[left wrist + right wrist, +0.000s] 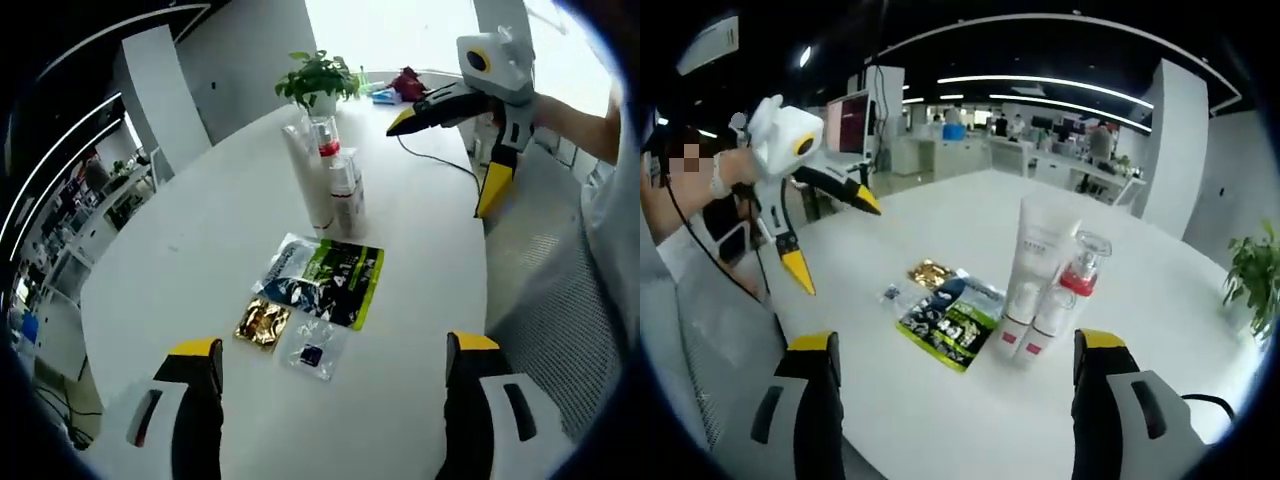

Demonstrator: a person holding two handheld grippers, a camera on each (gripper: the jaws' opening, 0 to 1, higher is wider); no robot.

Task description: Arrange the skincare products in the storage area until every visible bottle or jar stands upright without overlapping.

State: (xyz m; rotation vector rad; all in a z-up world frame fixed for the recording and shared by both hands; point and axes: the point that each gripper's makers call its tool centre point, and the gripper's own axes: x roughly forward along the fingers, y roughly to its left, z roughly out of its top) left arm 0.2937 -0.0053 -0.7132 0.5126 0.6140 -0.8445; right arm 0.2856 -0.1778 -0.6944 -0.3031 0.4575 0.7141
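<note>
White round table (200, 230), office behind. Near the middle, a tight cluster of skincare items, all upright: tall white tube (1041, 250) standing on its cap, spray bottle (1077, 268) with a red collar just beside it, and two small white bottles (1025, 320) with red labels touching at the front of the group in the right gripper view. Same cluster in the left gripper view: tube (303, 175), spray bottle (325, 140), small bottles (345, 195).

Flat on the table beside the cluster: a green and black pouch (325, 278), a small gold packet (262, 323) and a small clear packet (312, 352) with a dark centre, the two small ones close together at the pouch's edge. In the right gripper view: pouch (948, 318), gold packet (931, 272), clear packet (890, 294).

Potted plant (318, 82) on the table's far side, beyond the cluster; seen also at (1252, 272).

Left gripper (330, 375): jaws wide apart, nothing between them, above the table short of the packets; seen from the other side at (835, 235), held in a hand (730, 170).

Right gripper (952, 375): jaws wide apart, empty, facing the cluster; seen also at (448, 160), clear of the table edge.
</note>
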